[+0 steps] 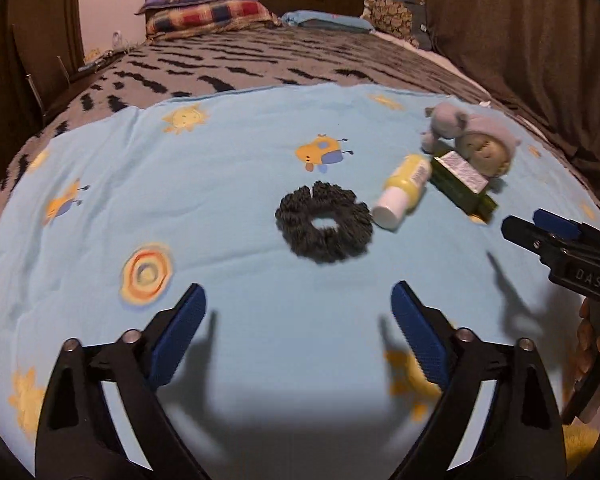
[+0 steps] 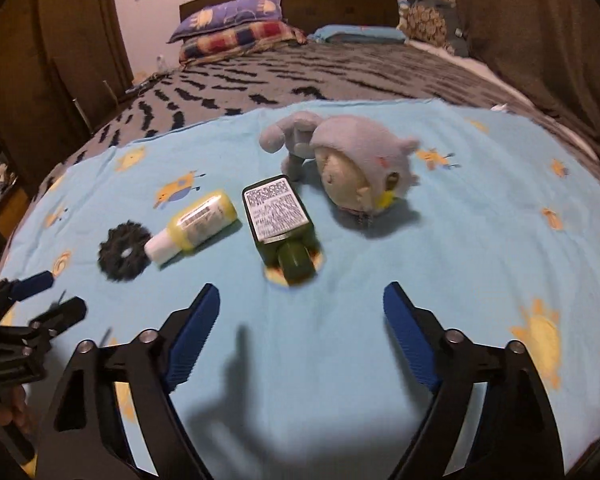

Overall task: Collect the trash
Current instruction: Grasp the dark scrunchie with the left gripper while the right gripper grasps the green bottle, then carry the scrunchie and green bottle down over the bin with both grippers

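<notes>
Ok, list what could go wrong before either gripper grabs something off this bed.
1. The green bottle lies close against the plush toy; the open right gripper could snag the toy too.
2. The yellow bottle lies on its side beside the dark scrunchie; a nudge from the open left gripper might roll it.
3. The soft blue sheet could bunch between the fingers.

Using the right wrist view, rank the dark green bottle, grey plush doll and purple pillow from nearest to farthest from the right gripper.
1. Dark green bottle, lying just ahead of the right gripper.
2. Grey plush doll, behind it, slightly right.
3. Purple pillow, at the headboard.
</notes>
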### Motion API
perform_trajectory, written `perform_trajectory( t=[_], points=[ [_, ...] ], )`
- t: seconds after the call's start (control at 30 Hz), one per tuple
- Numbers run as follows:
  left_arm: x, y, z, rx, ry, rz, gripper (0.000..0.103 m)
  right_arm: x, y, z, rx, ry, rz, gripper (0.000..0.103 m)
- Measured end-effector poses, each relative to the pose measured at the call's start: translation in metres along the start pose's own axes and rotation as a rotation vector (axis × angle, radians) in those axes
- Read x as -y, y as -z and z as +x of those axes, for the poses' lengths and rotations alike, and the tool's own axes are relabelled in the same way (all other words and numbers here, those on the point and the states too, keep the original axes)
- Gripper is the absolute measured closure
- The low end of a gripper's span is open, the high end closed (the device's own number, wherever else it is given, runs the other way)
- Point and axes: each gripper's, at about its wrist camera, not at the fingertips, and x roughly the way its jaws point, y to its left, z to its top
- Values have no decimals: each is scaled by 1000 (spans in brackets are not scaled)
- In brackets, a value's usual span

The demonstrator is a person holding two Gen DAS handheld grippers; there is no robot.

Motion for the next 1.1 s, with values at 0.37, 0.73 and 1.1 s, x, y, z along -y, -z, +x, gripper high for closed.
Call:
perform_trajectory(
  t=[0.37,0.73,1.1],
  points=[
    [8,-36,53,-47,13,38,32,-11,-36,51,-65,21,-35,32],
    [16,-42,49,-37,63,75,84,-12,-30,48,-72,14,-44,59],
    [37,16,-22,7,86,119,88,-6,37,-25,-61,-19,-45,59]
  ],
)
